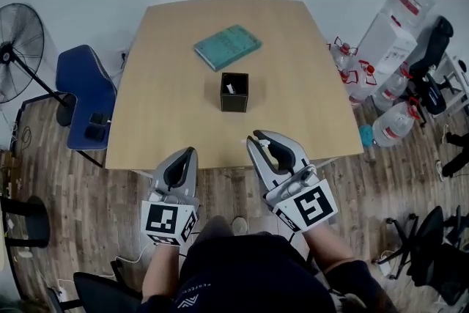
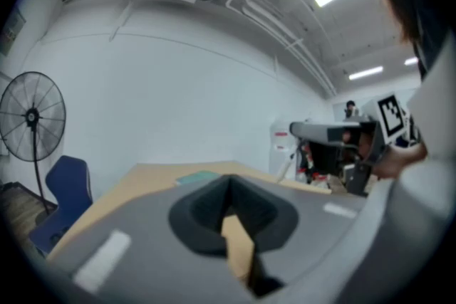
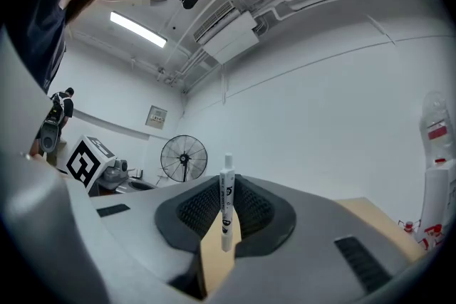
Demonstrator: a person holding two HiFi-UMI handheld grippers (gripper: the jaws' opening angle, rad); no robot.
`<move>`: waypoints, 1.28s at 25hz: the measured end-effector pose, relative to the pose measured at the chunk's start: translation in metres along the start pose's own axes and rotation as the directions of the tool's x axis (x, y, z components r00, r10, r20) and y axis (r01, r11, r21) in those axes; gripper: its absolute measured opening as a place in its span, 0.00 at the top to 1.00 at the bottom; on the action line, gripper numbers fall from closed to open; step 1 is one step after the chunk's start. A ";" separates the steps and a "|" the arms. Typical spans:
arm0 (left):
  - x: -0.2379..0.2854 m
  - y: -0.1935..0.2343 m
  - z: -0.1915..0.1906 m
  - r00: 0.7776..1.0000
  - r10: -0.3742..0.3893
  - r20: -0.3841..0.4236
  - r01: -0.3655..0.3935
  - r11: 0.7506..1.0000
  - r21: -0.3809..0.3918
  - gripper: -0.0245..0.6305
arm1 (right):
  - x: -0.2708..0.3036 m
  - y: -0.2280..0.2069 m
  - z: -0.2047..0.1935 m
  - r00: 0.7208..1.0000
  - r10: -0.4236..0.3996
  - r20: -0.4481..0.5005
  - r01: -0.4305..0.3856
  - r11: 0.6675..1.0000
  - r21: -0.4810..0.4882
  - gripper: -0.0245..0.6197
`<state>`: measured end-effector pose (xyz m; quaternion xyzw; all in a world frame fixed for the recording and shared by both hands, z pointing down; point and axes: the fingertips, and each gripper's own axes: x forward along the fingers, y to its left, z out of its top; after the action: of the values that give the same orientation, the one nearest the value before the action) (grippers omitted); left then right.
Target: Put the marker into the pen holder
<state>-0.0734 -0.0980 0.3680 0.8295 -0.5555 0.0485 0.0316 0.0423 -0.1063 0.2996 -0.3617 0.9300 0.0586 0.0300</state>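
Observation:
The black square pen holder (image 1: pixel 234 92) stands in the middle of the wooden table (image 1: pixel 168 121), with something white showing inside it. My right gripper (image 1: pixel 268 149) hovers over the table's near edge, shut on a white marker (image 3: pixel 226 204) that stands upright between the jaws in the right gripper view. The marker itself is hard to make out in the head view. My left gripper (image 1: pixel 188 156) hangs just off the near edge, left of the right one, shut with nothing in it. In the left gripper view the left gripper (image 2: pixel 229 186) points across the table.
A teal book (image 1: pixel 227 47) lies behind the pen holder. A blue chair (image 1: pixel 84 95) and a standing fan (image 1: pixel 18 48) are to the left of the table. Water bottles (image 1: pixel 396 122) and a dispenser (image 1: pixel 386 46) stand at the right.

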 end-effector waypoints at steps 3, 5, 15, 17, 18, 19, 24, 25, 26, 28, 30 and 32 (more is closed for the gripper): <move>0.015 0.007 0.002 1.000 0.015 -0.005 -0.015 1.000 0.005 0.96 | 0.012 -0.016 -0.003 1.000 0.005 0.007 -0.005 1.000 0.006 0.89; 0.025 0.013 0.003 1.000 0.025 -0.002 -0.025 1.000 0.001 0.96 | 0.021 -0.026 -0.007 1.000 0.004 0.004 -0.004 1.000 0.014 0.89; 0.095 0.043 0.000 1.000 -0.006 -0.005 0.006 1.000 -0.024 0.96 | 0.072 -0.073 -0.027 0.999 -0.031 -0.019 0.031 0.999 0.029 0.89; 0.109 0.050 -0.001 1.000 -0.014 -0.007 0.014 1.000 -0.025 0.96 | 0.086 -0.081 -0.032 0.999 -0.035 -0.029 0.036 0.999 0.029 0.89; 0.116 0.055 -0.002 1.000 -0.018 -0.009 0.018 0.999 -0.031 0.96 | 0.093 -0.086 -0.034 0.999 -0.038 -0.035 0.039 0.999 0.028 0.89; 0.123 0.059 -0.003 1.000 -0.023 -0.014 0.022 0.999 -0.039 0.96 | 0.099 -0.090 -0.037 0.998 -0.042 -0.041 0.043 0.999 0.028 0.89; 0.154 0.081 -0.006 0.998 -0.044 -0.039 0.042 0.998 -0.050 0.96 | 0.130 -0.109 -0.050 0.996 -0.052 -0.069 0.055 0.998 0.037 0.89; 0.160 0.084 -0.007 0.998 -0.049 -0.042 0.047 0.998 -0.051 0.96 | 0.136 -0.112 -0.053 0.996 -0.052 -0.076 0.055 0.998 0.040 0.89; 0.165 0.087 -0.008 0.997 -0.056 -0.047 0.053 0.997 -0.052 0.96 | 0.142 -0.114 -0.057 0.995 -0.051 -0.082 0.054 0.998 0.043 0.89; 0.173 0.090 -0.012 0.996 -0.071 -0.061 0.068 0.996 -0.053 0.96 | 0.152 -0.118 -0.066 0.994 -0.049 -0.098 0.055 0.997 0.054 0.89; 0.181 0.092 -0.018 0.993 -0.087 -0.075 0.083 0.995 -0.058 0.96 | 0.158 -0.119 -0.077 0.992 -0.048 -0.117 0.056 0.996 0.069 0.89; 0.188 0.095 -0.023 0.991 -0.099 -0.087 0.093 0.993 -0.067 0.96 | 0.165 -0.120 -0.088 0.990 -0.045 -0.136 0.057 0.995 0.085 0.89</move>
<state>-0.0915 -0.3042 0.4125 0.8509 -0.5141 0.0670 0.0848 0.0011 -0.3160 0.3605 -0.3867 0.9220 -0.0078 -0.0150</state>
